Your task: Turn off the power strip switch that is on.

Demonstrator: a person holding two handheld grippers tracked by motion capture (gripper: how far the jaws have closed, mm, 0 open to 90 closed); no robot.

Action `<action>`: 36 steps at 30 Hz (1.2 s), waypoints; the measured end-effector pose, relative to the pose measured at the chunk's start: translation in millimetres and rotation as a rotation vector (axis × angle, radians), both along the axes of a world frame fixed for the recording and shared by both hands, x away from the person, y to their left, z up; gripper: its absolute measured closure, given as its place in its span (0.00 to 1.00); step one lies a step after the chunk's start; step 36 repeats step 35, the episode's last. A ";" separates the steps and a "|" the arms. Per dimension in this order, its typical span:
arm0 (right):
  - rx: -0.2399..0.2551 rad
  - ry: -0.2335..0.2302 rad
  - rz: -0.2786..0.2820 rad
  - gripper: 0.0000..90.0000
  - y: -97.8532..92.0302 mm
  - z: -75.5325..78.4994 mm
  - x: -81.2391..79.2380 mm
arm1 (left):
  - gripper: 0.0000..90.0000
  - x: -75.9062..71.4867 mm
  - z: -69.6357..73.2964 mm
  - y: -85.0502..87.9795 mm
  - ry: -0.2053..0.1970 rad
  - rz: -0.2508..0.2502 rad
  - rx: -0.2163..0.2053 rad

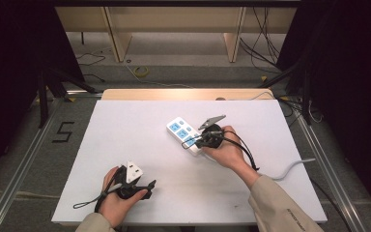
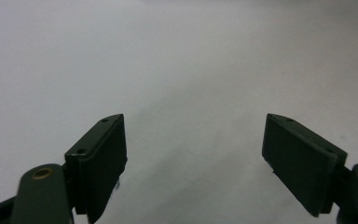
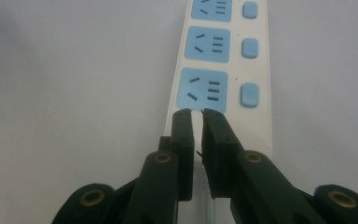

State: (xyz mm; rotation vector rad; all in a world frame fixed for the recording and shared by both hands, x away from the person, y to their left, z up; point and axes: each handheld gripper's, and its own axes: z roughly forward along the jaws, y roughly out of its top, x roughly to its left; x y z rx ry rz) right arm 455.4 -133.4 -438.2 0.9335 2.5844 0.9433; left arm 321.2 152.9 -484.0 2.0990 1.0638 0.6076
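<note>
The white power strip (image 1: pixel 185 135) lies near the middle of the white table (image 1: pixel 125 145), and the right gripper (image 3: pixel 197 113) hangs just over its near end with its jaws almost together and nothing between them. The left gripper (image 2: pixel 193 154) rests at the near left, jaws wide apart and empty. It looks like the strip is being lined up for a grab, so next the right jaws need to spread wider than the strip

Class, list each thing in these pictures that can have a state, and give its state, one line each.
Power strip: flat on the table, sockets empty.
Left tool: open, holding nothing, low over the table.
Right tool: jaws nearly together with a slim gap, nothing between them, over the strip's near end.
</note>
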 end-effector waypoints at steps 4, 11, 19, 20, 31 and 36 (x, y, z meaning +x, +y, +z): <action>0.009 -0.008 0.016 0.89 -7.0 -0.7 -11.5 | 0.24 0.2 0.0 -0.4 0.001 -0.001 0.003; 0.028 0.000 0.045 0.81 -18.2 -4.7 -33.5 | 0.24 0.2 -0.4 0.0 0.004 0.000 0.004; 0.083 -0.026 0.063 0.77 -38.4 -11.1 -60.4 | 0.24 0.6 -0.5 0.7 0.005 0.002 0.004; 0.089 -0.028 0.061 0.76 -40.9 -11.5 -63.2 | 0.24 0.5 -0.6 0.5 0.007 0.005 0.000; 0.110 -0.012 0.052 0.71 -64.4 -26.2 -82.4 | 0.23 1.6 -1.8 0.7 0.013 0.008 0.009; 0.113 -0.024 0.062 0.69 -65.7 -27.3 -86.5 | 0.23 2.9 -2.8 2.4 0.020 0.022 0.003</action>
